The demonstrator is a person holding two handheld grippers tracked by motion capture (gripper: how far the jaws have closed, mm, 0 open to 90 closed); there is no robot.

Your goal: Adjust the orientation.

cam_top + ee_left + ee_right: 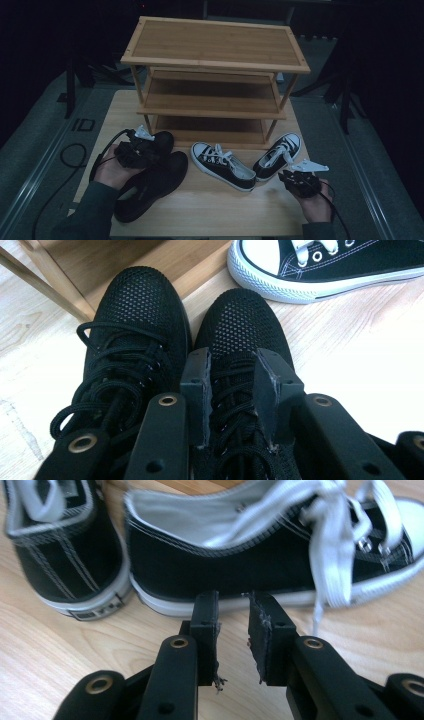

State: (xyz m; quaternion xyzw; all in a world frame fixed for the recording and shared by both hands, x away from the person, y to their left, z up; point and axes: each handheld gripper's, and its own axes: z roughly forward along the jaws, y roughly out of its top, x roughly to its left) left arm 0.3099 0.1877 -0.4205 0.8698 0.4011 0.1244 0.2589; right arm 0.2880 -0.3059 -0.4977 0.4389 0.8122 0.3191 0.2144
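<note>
text: "ID" | on: grey floor (50, 145) left of table | sneaker heel patch (95, 611): lettering unreadable

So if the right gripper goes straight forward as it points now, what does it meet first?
Most likely the side wall of the black canvas sneaker straight ahead of the open right gripper; how far off it lies is unclear.
</note>
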